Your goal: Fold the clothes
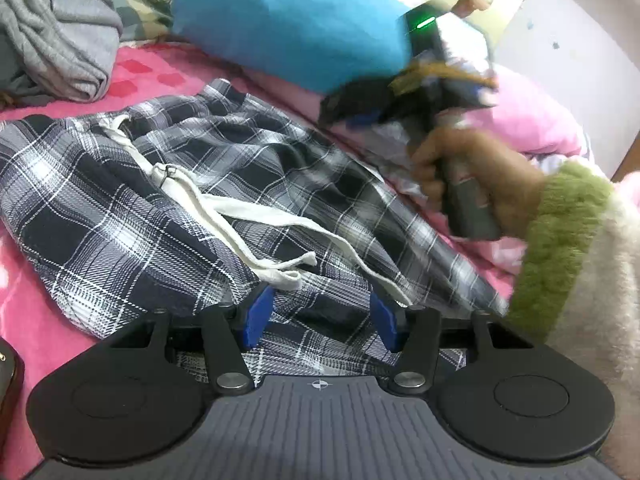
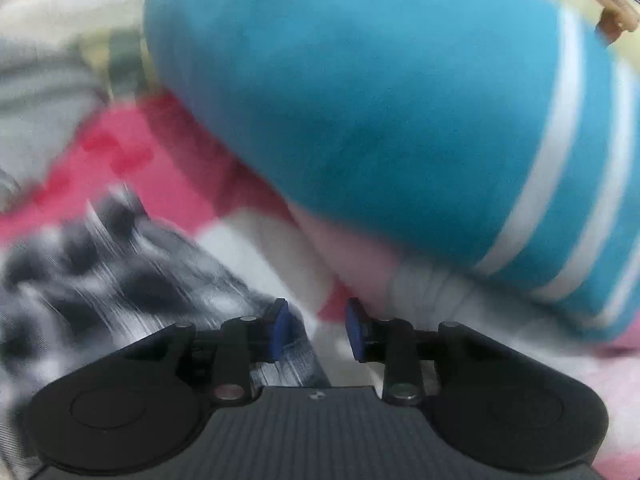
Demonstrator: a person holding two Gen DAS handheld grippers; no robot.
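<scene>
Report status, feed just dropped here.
Left gripper open over dark plaid drawstring trousers, crumpled on pink bedspread. Right gripper open, empty. Big blue plush cushion crowds far edge.

One plaid garment [image 1: 160, 200], perhaps one pillow [image 1: 288, 28]

A pink blanket [image 1: 152, 68] covers the bed, with darker pink squares on it near the far side. A big blue cushion [image 1: 288, 28] with a yellow dot lies across the far side, a pale pink pillow [image 1: 532, 120] beside it. A pale wall [image 1: 580, 40] rises at the right under even light.
</scene>
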